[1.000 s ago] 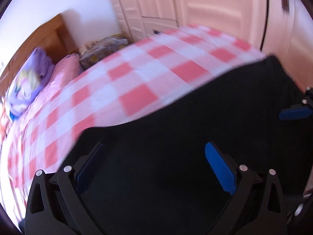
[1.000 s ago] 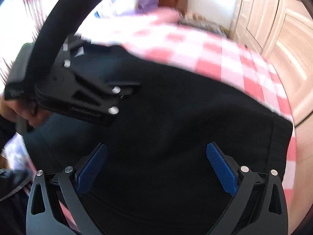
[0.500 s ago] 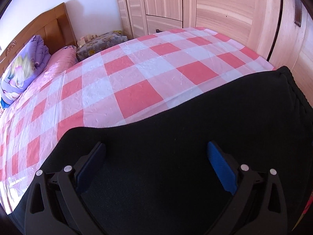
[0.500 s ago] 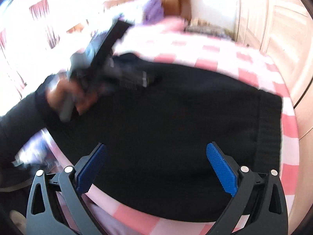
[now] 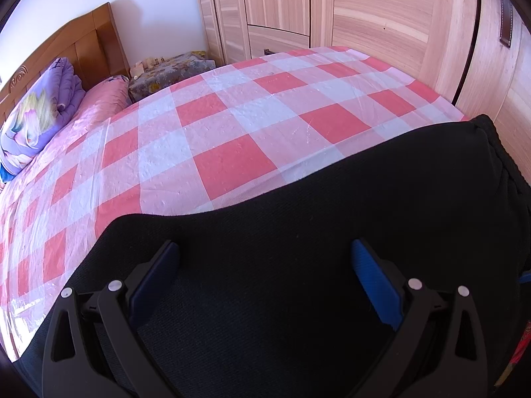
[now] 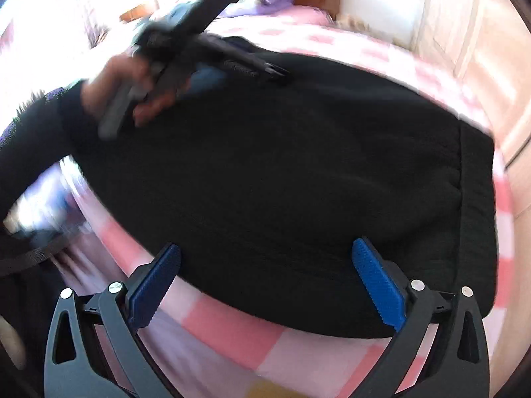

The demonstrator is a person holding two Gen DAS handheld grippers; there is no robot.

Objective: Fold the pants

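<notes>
— Where are the pants (image 6: 282, 172)?

— Flat on the bed (image 5: 232, 126), a black folded slab lying on the pink-and-white checked sheet near the foot end. The ribbed waistband (image 6: 478, 199) sits at the right edge in the right wrist view.

— And the left tongs (image 5: 265, 275)?

— Spread wide over the black cloth, nothing between the blue pads (image 5: 375, 285). Whether they touch the fabric cannot be told.

— The right tongs (image 6: 265, 275)?

— Also spread, empty, poised at the near hem of the pants, where the cloth meets the sheet (this view is blurred).

— Is the person visible?

— A hand (image 6: 132, 96) in a dark sleeve grips the handle of the left tongs (image 6: 212, 56) above the far left part of the pants.

— Anything else around?

— A purple quilt (image 5: 36, 116) and a pink pillow (image 5: 103, 99) lie by the wooden headboard (image 5: 83, 46), and a pale wood wardrobe (image 5: 365, 16) stands beyond the bed.
</notes>
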